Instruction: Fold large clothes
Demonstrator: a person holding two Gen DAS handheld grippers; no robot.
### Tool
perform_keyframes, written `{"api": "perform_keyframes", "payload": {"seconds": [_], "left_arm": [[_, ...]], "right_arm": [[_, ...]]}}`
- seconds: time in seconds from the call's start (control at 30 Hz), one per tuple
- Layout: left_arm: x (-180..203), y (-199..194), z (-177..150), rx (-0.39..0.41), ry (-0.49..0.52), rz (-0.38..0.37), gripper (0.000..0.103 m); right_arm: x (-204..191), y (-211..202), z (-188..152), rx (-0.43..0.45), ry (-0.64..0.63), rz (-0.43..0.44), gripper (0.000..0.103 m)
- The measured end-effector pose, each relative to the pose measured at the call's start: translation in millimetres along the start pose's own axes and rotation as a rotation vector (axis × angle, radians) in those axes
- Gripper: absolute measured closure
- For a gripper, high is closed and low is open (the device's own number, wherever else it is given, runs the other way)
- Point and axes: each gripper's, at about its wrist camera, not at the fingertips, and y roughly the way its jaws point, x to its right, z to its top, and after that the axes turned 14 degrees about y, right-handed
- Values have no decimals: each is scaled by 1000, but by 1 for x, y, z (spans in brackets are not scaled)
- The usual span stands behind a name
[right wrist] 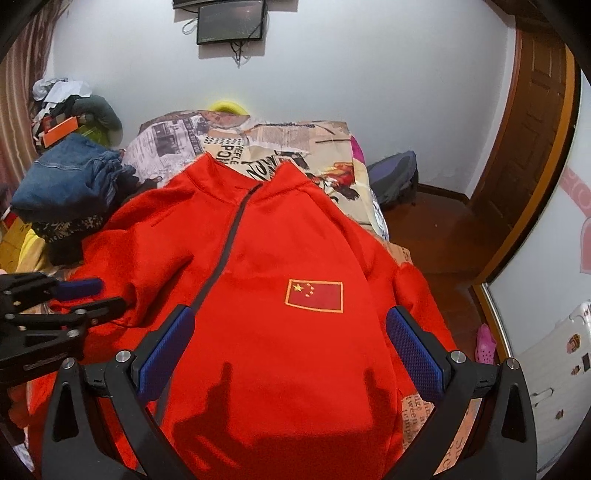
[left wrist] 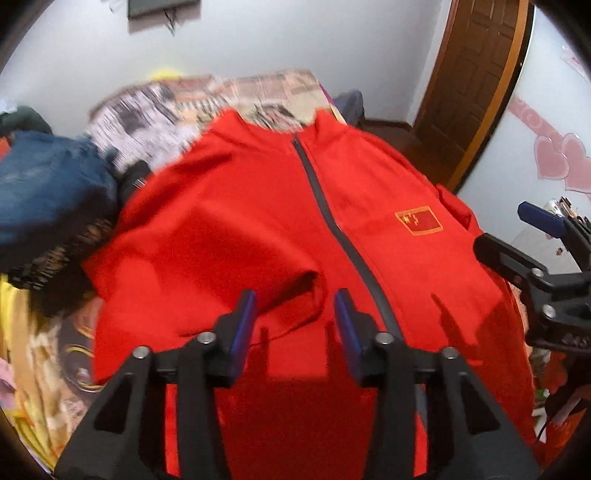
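A red zip jacket (left wrist: 258,229) with a dark zipper and a flag patch (left wrist: 419,218) lies front up on the bed, collar far. One sleeve is folded across its front. My left gripper (left wrist: 295,306) is open and empty above the folded sleeve near the hem. In the right wrist view the jacket (right wrist: 280,350) fills the middle, with its flag patch (right wrist: 314,295). My right gripper (right wrist: 290,332) is open wide and empty above the jacket's chest. The left gripper (right wrist: 92,295) shows at the left edge, the right gripper (left wrist: 517,236) at the right edge of the left view.
A newspaper-print bed cover (right wrist: 295,147) lies under the jacket. Folded jeans and dark clothes (right wrist: 70,184) are piled at the left. A backpack (right wrist: 395,177) sits on the floor by the wooden door (right wrist: 535,129). A screen (right wrist: 231,20) hangs on the wall.
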Motion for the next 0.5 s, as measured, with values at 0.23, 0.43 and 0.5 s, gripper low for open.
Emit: {"api": "perform_keyframes", "payload": {"seconds": [0.23,0.43,0.5], "left_arm": [[-32,-51,-13,92,-52,113,52],[-71,-74,-31,113,-116,217,48],[-86,-77,-38,108,-146,233,45]], "right_arm": [[-33,-4,5,18,-58,68,0],[-70,1,5,7,-141,141,0],[-83,6,4,-11,-174,165,0]]}}
